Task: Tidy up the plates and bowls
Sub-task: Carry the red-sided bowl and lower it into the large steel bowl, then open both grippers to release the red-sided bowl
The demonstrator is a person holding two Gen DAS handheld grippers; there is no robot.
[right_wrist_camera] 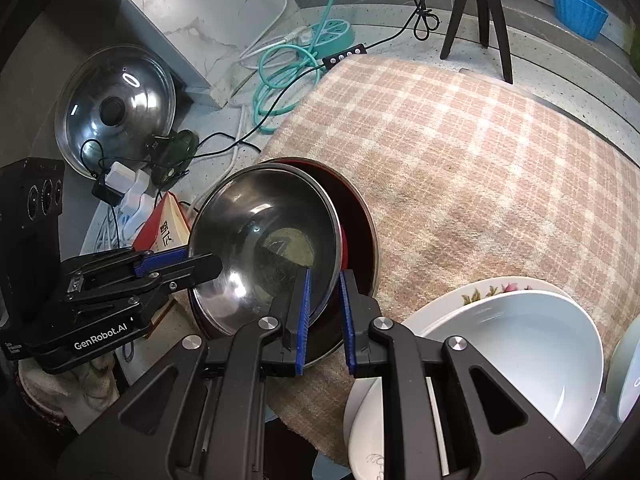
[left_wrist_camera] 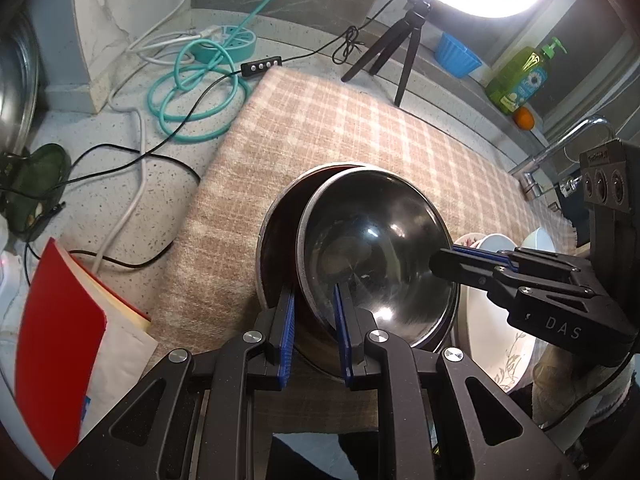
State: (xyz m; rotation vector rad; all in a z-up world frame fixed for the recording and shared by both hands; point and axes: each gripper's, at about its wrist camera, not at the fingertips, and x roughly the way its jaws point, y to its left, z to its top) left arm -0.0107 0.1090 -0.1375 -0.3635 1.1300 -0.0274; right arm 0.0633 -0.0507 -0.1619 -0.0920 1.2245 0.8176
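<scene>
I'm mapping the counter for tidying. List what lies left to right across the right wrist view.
pot lid → left gripper → steel bowl, gripped at its rim by both grippers → right gripper → white bowl; behind them, the checked cloth.

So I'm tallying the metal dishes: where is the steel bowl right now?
The steel bowl sits tilted in a larger red-lined bowl on the checked cloth, with the left tool and the right tool shut on opposite rims; white dishes lie to its right.
</scene>
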